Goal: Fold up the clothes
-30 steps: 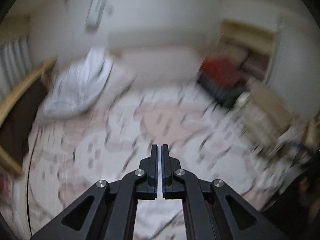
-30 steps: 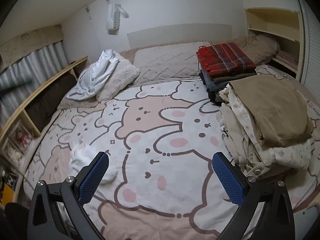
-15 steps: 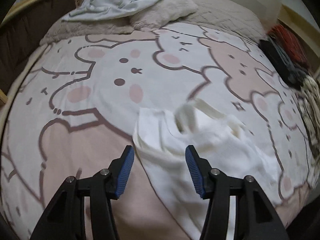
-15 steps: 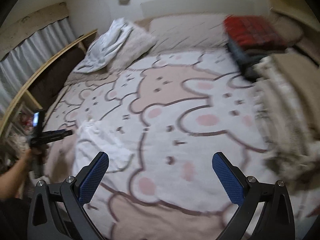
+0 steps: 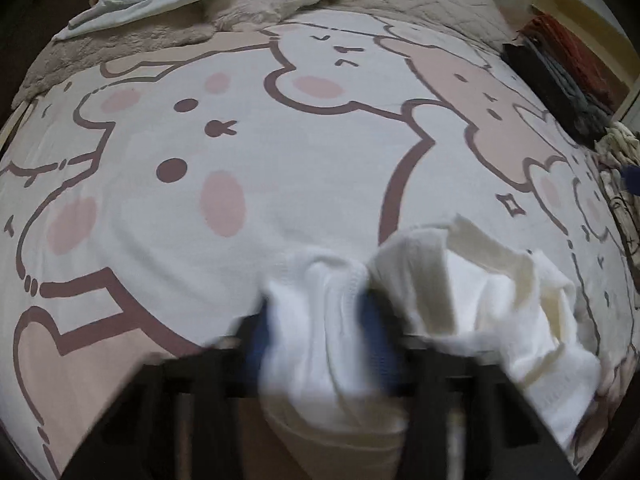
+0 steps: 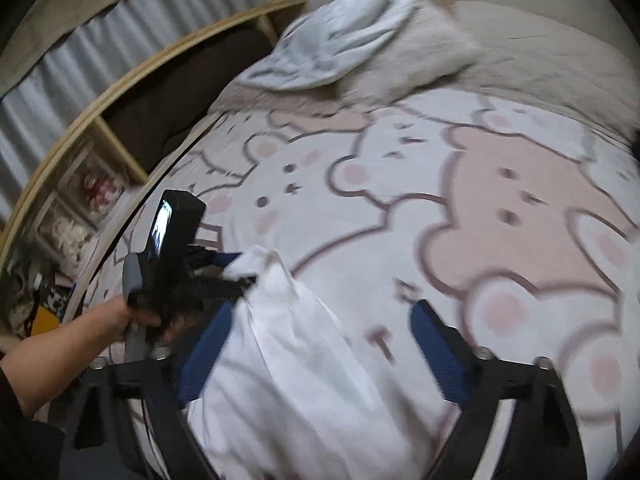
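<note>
Bed (image 5: 280, 152): left tool (image 5: 320, 340) angled down, closing on white garment (image 5: 460, 300); right tool (image 6: 320, 356) spread.

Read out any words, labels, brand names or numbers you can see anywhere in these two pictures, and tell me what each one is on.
There is no readable text in either view.
The cartoon bear bedspread carries only drawn faces, stars and blush marks, no lettering.
The small lit screen on the left handheld gripper is too blurred to read.
The crumpled white knit garment shows no label.
The framed items in the wooden bedside shelf are too small and blurred.
</note>
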A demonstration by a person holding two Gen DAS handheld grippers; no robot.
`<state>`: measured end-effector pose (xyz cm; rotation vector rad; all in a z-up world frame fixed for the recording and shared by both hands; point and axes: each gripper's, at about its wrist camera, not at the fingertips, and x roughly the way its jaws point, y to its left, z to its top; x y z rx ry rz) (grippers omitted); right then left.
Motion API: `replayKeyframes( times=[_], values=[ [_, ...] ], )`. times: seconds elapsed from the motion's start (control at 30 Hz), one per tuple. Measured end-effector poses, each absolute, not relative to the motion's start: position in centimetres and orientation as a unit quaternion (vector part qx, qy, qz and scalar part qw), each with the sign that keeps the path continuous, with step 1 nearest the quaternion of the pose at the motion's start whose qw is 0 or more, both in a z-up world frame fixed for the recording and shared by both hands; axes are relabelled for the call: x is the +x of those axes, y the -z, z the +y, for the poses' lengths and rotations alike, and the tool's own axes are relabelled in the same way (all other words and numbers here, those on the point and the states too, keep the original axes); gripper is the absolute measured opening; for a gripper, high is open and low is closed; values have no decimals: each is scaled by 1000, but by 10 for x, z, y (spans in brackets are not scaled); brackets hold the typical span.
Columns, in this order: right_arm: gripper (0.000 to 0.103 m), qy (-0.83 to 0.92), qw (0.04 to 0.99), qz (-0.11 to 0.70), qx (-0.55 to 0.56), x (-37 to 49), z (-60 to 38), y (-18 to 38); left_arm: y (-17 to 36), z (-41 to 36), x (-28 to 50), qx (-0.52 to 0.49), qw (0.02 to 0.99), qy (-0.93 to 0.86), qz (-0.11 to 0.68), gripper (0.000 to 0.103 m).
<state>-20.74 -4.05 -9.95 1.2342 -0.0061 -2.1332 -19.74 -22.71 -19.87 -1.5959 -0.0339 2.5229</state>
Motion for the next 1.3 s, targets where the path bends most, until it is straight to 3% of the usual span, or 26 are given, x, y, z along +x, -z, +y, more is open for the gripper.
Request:
replayKeyframes(
  times=[0.03,0.17,0.3,0.37,0.43,0.7,1.03,1.17,1.3],
  values=[
    [74,810,339,6,479,-215,-53,107,197,-231,-197,-531,81,-843,-23,17],
    [71,785,355,51,505,-233,-98,139,186,-249,-187,-512,88,-852,-68,15],
    [53,761,358,94,533,-241,-122,169,176,-260,-180,-492,90,-860,-100,14],
    [13,748,360,102,549,-245,-128,181,167,-264,-178,-481,84,-865,-120,14],
    [3,754,356,95,544,-246,-127,179,155,-270,-173,-467,76,-869,-141,14],
    [2,874,278,104,384,-240,-75,73,15,-275,-142,-341,29,-928,-146,13],
    [2,965,170,131,149,-199,3,-144,-186,-177,-112,-159,36,-985,-57,13],
    [2,978,145,120,89,-159,53,-211,-216,-137,-77,-128,81,-988,-31,13],
    [2,976,142,117,118,-108,100,-193,-177,-98,-39,-173,145,-974,11,14]
  ],
)
